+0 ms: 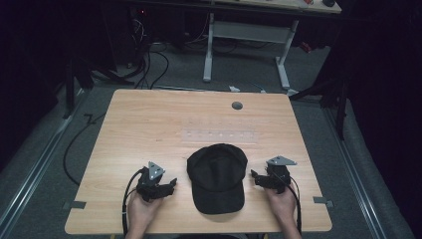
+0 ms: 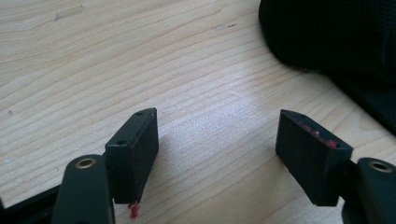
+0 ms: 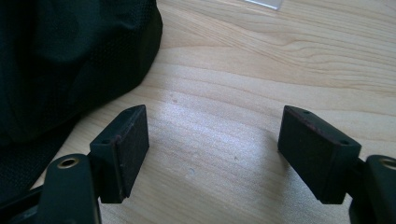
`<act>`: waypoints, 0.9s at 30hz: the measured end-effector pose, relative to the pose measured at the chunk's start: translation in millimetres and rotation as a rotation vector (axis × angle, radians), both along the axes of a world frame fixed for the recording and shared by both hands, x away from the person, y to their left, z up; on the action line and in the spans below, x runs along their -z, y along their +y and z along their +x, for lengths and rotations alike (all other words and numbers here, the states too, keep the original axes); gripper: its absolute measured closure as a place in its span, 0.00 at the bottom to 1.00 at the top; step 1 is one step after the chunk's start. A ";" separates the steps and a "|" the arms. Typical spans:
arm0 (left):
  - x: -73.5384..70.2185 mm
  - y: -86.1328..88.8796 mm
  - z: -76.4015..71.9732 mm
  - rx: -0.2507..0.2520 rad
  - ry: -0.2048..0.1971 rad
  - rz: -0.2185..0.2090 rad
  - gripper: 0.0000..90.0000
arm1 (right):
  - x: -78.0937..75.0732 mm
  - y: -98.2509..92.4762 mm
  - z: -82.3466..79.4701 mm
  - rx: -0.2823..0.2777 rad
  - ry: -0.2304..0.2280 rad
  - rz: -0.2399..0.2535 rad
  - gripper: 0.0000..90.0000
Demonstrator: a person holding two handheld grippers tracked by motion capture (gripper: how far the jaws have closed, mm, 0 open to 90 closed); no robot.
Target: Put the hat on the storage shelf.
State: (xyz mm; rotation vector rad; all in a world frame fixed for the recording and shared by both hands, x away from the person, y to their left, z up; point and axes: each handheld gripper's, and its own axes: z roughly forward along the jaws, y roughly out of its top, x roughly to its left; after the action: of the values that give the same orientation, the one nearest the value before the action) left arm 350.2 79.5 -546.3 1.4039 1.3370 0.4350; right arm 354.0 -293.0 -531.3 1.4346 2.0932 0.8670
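Wooden table (image 1: 149, 124) under dim light; grey floor, cables and white desk frame (image 1: 246, 45) beyond far edge. Black cap (image 1: 217, 177) lies flat at near centre of table, brim toward person. Left gripper (image 1: 170, 183) on table just left of cap, apart from it, jaws wide apart, bare wood between them. Right gripper (image 1: 254, 177) just right of cap, jaws wide apart, nothing between them. Cap fabric at edge of both gripper views, clear of jaws.

cap (image 1: 217, 174): black all over, no logo or lettering that can be read
table (image 1: 149, 129): bare wood grain, no readable label, number or sign
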 end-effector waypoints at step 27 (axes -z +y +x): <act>-0.1 -0.1 0.0 -0.002 0.001 -0.001 0.33 | -0.2 1.1 -2.7 0.012 -0.003 0.004 0.31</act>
State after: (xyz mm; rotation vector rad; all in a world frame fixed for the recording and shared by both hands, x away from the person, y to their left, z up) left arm 350.2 79.5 -546.2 1.4028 1.3391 0.4350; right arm 351.4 -291.9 -531.2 1.4454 2.0798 0.8694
